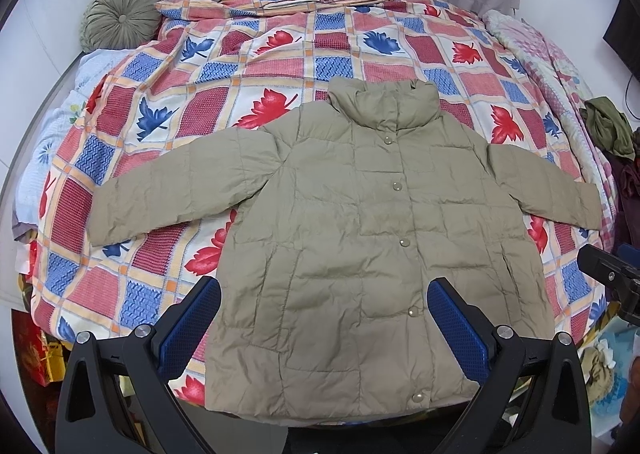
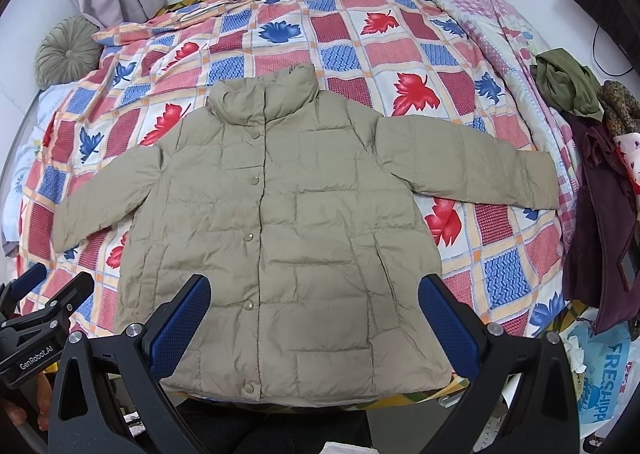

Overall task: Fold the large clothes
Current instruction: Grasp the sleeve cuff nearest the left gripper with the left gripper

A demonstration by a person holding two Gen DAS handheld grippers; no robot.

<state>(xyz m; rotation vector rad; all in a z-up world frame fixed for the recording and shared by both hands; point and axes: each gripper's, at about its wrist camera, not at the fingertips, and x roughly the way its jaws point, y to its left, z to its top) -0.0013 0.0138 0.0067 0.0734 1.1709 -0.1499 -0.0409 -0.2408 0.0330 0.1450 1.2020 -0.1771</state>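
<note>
Jacket (image 1: 360,221) flat on bedspread (image 1: 168,101), claws apparently spread

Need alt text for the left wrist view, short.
A beige puffer jacket lies flat, snapped shut, sleeves spread, on a bed with a leaf-patterned quilt. The open left gripper hangs over its hem, touching nothing; the right gripper shows at the right edge.

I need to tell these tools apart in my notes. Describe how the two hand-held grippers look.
Both look alike. The left hand-held gripper has a black plastic frame with triangular cut-outs and silver round bolts; its two fingers carry blue pads with a fine grid texture. The right hand-held gripper is built the same. In the right wrist view, the left one's black side bears white "GenRobot.AI" lettering.
</note>
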